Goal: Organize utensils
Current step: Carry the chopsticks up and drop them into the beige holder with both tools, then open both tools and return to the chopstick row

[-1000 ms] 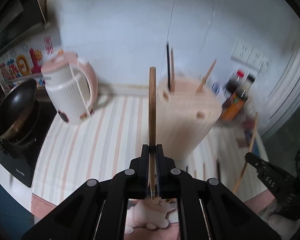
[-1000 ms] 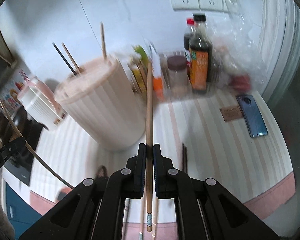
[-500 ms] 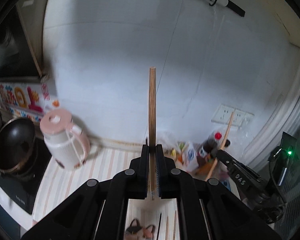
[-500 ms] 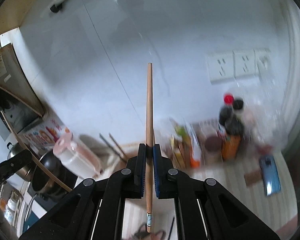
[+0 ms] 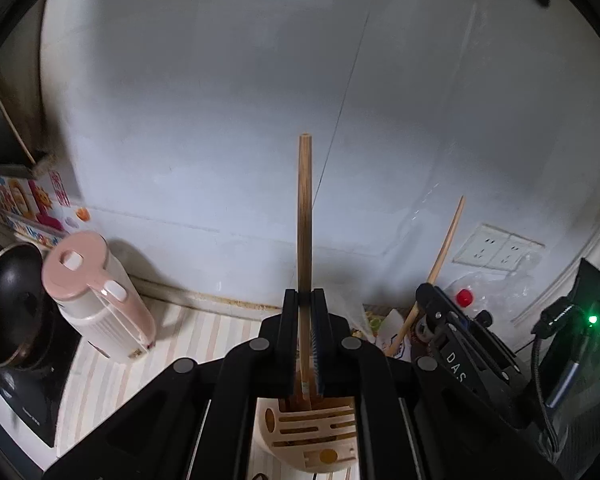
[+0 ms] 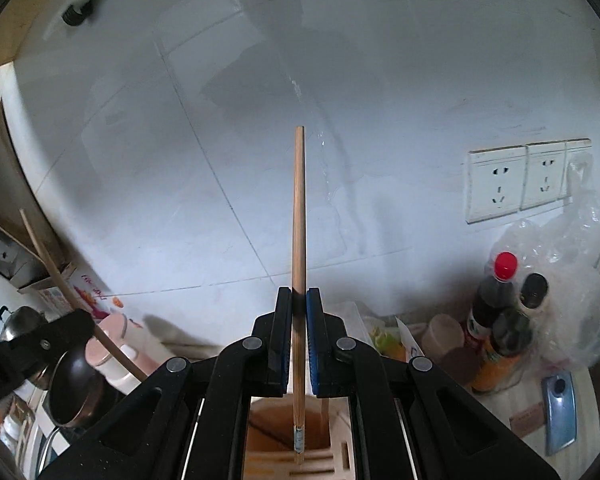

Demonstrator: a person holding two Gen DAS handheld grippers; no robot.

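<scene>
Each hand-held gripper, left [image 5: 305,344] and right [image 6: 299,340], pinches one brown wooden chopstick [image 5: 305,216] [image 6: 298,208]; lower each tip straight toward 6 o'clock into the slotted beige plastic holder [image 5: 312,440].

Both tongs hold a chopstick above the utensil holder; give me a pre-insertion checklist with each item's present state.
1. Left tongs shut on left chopstick: ok.
2. Right tongs shut on right chopstick: ok.
3. Each chopstick straight along its fingers, not skewed: ok.
4. Utensil holder below the right chopstick's lower end: ok.
5. Lower end lined up with an open compartment: cannot tell.
6. The two tongs apart from each other: ok; right tongs show beside the left in the left wrist view.
</scene>
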